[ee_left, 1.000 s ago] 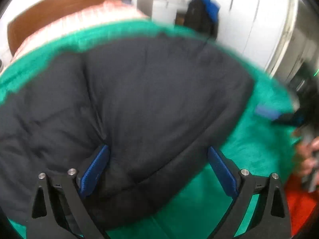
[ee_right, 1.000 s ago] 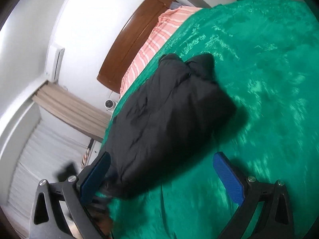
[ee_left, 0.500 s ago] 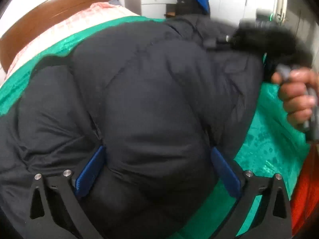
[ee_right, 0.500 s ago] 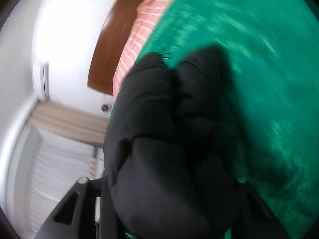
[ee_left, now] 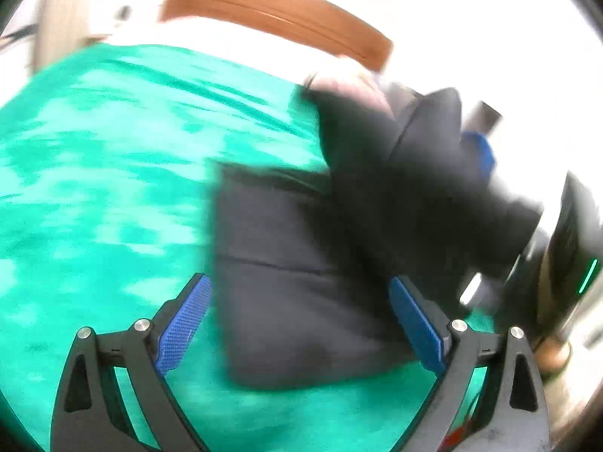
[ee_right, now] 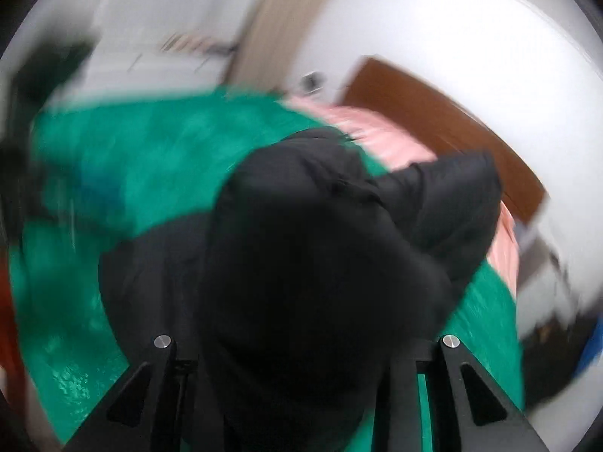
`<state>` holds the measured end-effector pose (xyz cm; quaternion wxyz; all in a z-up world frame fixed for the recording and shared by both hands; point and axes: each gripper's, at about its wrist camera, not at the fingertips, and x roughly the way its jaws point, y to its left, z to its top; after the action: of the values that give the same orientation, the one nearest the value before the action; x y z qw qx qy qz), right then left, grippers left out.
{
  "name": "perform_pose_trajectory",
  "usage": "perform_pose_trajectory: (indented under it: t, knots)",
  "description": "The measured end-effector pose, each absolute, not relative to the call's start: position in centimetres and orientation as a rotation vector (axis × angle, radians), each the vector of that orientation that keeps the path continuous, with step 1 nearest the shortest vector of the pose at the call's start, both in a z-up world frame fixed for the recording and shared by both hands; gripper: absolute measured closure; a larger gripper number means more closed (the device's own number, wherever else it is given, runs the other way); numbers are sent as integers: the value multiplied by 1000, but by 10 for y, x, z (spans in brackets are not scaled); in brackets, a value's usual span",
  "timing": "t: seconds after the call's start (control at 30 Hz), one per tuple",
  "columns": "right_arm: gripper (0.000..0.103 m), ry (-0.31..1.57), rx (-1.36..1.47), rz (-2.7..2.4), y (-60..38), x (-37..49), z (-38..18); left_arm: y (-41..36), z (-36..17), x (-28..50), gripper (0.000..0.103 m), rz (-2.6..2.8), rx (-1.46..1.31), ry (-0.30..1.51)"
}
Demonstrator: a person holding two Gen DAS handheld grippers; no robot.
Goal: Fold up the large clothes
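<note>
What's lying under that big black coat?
Under the black coat is a green bedspread, which shows on all sides of it. Whatever lies directly beneath the padded fabric is covered. In the right wrist view the coat also hides the fingers of the right gripper.

Both cameras ride on hand-held grippers, angled down across the green bedspread (ee_left: 94,173) toward the wooden headboard (ee_left: 279,11). The left view stands back from the black jacket (ee_left: 301,282); the right sits close against it. Jacket, bedspread and headboard appear in both, blurred.
</note>
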<state>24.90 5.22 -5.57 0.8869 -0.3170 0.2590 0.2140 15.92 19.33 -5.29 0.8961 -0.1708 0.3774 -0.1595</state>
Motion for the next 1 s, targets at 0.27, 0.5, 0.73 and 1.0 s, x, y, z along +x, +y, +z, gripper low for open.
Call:
perform_pose_trajectory:
  t: [0.27,0.5,0.73,1.0]
  knots:
    - [59,417,-904,446,123,215,-124,219,-34,177,5,-426,-415,798]
    - [45,360,-868,493,109,184,-124,140,-24,286,5,-453,-236,905]
    - [34,520,-236,754,30,169,-40,166,-44,309,66,-430,-297,1002]
    - [57,610,-242,874,88,247,-61,187,-62,320,65,-391,-249,1051]
